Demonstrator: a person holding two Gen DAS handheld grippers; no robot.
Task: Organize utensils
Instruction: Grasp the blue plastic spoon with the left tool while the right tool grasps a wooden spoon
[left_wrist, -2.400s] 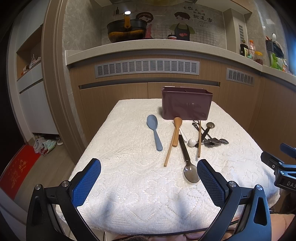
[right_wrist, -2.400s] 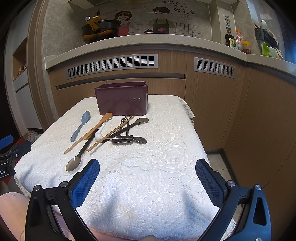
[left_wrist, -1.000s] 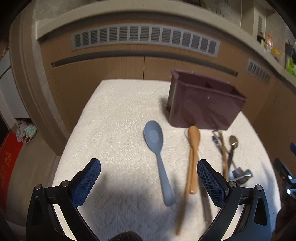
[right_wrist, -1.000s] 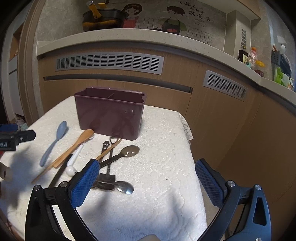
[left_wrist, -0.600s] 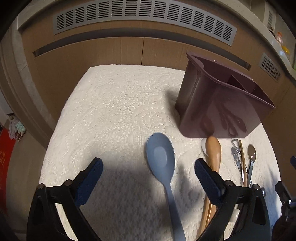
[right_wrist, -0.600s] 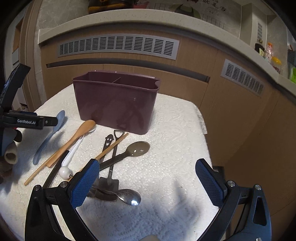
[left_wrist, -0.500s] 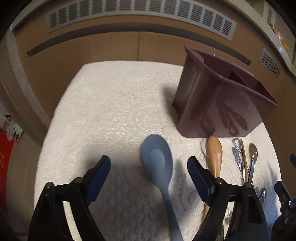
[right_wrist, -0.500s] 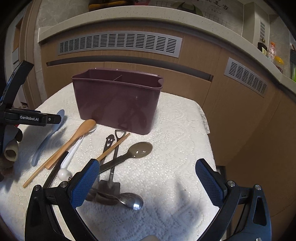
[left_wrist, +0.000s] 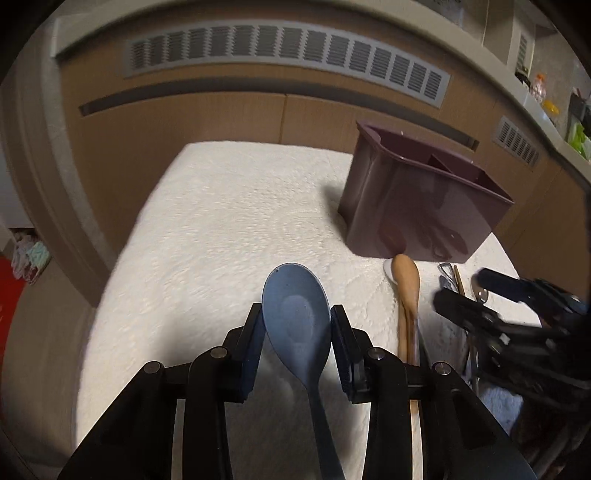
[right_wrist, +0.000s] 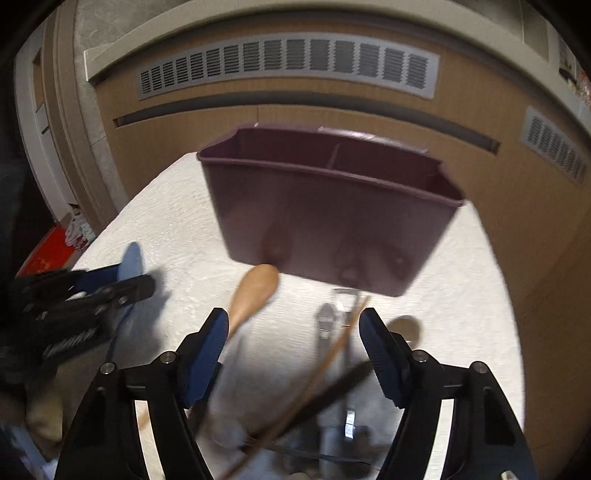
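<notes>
Left gripper (left_wrist: 297, 328) fingers clenched on the blue spoon (left_wrist: 297, 314) at its bowl. Right gripper (right_wrist: 293, 332) fingers spread, grasping nothing, over the wooden spoon (right_wrist: 255, 291) near the bin (right_wrist: 325, 218).

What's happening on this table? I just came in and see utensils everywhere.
A person is sorting utensils with two hand-held grippers. The left hand-held gripper has closed on the bowl of the blue spoon, which seems not yet lifted off the white tablecloth. The right hand-held gripper is open, low over the pile holding the wooden spoon and metal pieces. The maroon caddy behind looks empty as far as visible.
</notes>
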